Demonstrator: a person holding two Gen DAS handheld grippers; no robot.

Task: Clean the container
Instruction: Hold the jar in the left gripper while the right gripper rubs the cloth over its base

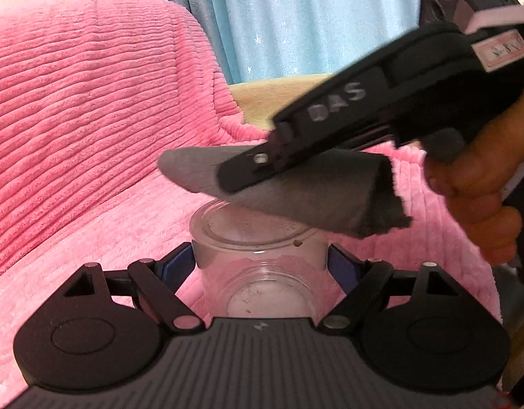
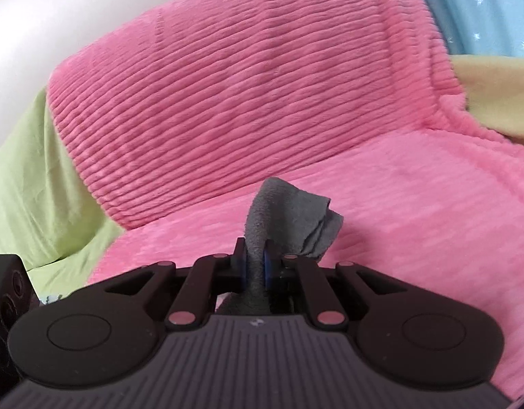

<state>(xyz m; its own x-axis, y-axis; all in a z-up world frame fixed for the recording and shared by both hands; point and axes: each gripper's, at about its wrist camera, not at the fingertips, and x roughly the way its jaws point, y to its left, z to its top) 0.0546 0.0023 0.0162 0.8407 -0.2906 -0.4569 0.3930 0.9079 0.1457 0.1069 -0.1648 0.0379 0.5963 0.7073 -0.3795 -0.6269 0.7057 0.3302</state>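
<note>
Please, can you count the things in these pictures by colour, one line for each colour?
Clear: 1, the container
Grey: 1, the cloth
Pink: 1, the blanket
Green: 1, the sheet
Total: 4

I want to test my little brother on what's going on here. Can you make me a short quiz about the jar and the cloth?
1. True or false: the left tongs are shut on the clear container.
2. What do the right tongs hold? A) a sponge B) a grey cloth C) a brush
3. Fill in: in the left wrist view, the grey cloth is just ____ the container's open mouth.

Key:
1. True.
2. B. It is pinched between the blue pads.
3. Above. Brown specks still show inside, over the pink blanket.
</note>
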